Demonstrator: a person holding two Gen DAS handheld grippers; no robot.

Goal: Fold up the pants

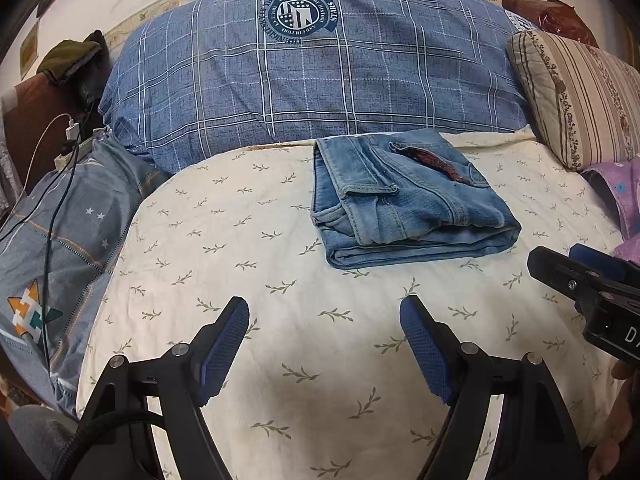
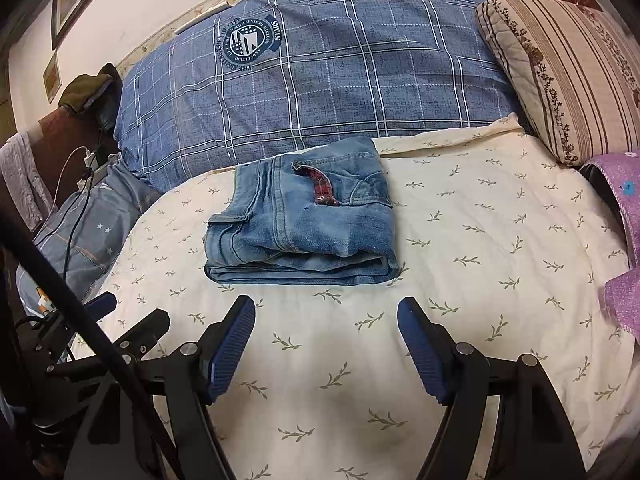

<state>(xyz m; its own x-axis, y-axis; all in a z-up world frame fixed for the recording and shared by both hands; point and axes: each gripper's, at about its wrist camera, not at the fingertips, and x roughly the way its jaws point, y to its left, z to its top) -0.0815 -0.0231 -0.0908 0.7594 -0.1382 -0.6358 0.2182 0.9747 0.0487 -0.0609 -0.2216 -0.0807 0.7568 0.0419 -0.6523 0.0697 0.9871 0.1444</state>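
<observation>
A pair of light blue jeans (image 1: 404, 200) lies folded into a compact rectangle on the cream leaf-print sheet (image 1: 280, 280), a red plaid pocket lining showing on top. The jeans also show in the right wrist view (image 2: 304, 224). My left gripper (image 1: 325, 308) is open and empty, held back from the near edge of the jeans. My right gripper (image 2: 326, 312) is open and empty, just short of the jeans' near fold. The right gripper's body also shows at the right edge of the left wrist view (image 1: 592, 292).
A blue plaid duvet (image 1: 320, 76) is heaped behind the jeans. A striped beige pillow (image 1: 576, 96) and a purple cloth (image 2: 624, 240) lie at the right. A grey-blue pillow (image 1: 72, 240), cables and a charger (image 1: 72, 136) are at the left.
</observation>
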